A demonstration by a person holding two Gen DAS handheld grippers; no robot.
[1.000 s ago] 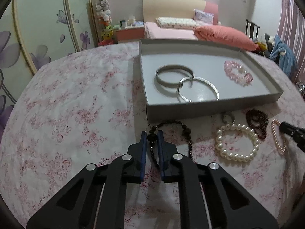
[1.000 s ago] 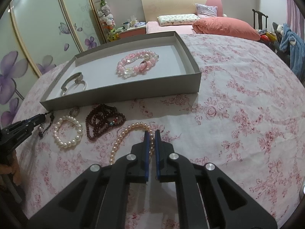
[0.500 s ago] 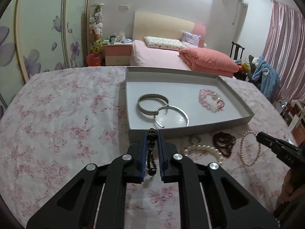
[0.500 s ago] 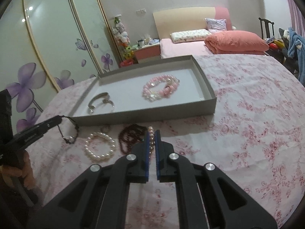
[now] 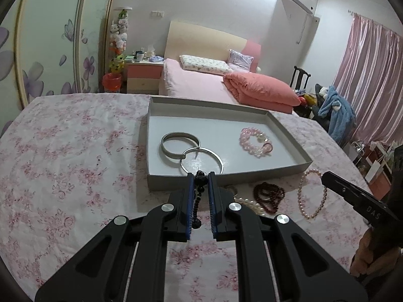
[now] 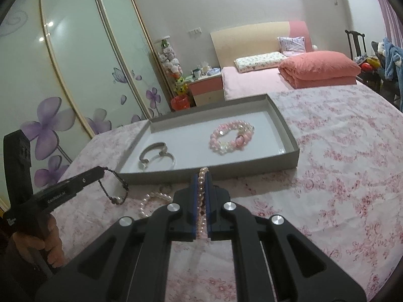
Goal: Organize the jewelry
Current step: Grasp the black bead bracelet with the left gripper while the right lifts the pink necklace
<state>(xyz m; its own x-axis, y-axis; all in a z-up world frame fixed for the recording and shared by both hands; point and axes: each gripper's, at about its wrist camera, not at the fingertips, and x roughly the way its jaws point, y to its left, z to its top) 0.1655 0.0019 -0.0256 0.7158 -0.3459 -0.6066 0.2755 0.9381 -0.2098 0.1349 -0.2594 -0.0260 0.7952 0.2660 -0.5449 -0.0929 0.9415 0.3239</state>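
Both strands have left the bench since a second ago. The left gripper [image 5: 200, 176] has its jaws clamped on a dark bead bracelet [image 5: 198, 196] – the right gripper [image 6: 201, 176] pinches a pink pearl strand [image 6: 201, 201] – each dangling near the tray [image 5: 226, 175]; a white pearl bracelet [image 6: 151, 200] lies below.

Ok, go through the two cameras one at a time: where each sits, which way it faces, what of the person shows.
Left wrist: rides the left gripper, facing the grey tray; shows its fingers clamping a dark bead strand, plus the right gripper.
Right wrist: rides the right gripper, facing the tray; shows its fingers clamping a pink pearl strand, plus a hand.
Shared: tray, pink bead bracelet, both grippers.
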